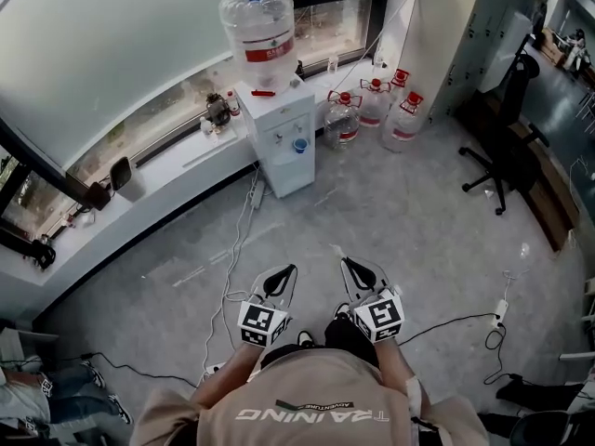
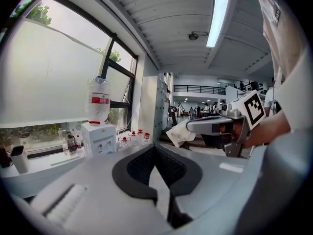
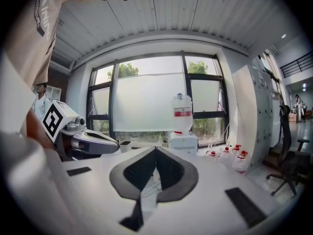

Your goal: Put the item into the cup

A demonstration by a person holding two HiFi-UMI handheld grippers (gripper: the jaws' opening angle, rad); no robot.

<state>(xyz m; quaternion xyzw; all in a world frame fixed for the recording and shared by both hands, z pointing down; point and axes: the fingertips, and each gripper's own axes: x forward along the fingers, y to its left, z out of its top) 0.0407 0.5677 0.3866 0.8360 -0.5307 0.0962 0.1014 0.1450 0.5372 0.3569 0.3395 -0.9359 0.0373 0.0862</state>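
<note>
Operator is standing on the open floor, facing the water dispenser at the window ledge, with both tools held close in front of the body.

Right gripper: jaws are closed together at the tips. The right gripper view shows no gap there. In the left gripper view, a white packet is sticking out past those tips, broad side on and crumpled. It appears to be pinched flat between the pads, which would explain why it reads only as a thin sliver from above. Judged to be the item.

Left gripper: jaws are meeting at the tips with nothing between them. It is carrying nothing.

Blue cup: it is sitting upright in the dispenser's tap recess, mouth up, well apart from both tools.

Key relation: the cup is lying straight ahead of the operator, roughly between the lines of the two tools, and the right gripper's jaws are pointing close to the dispenser. The packet's long axis is running forward along the jaws.

Judgement: the approach is not yet made. The loaded right tool is the one to go forward, and it will probably need tipping down so the packet enters the mouth end first. The tap overhang above the cup is leaving little room, so snagging there is the likely risk.
</note>
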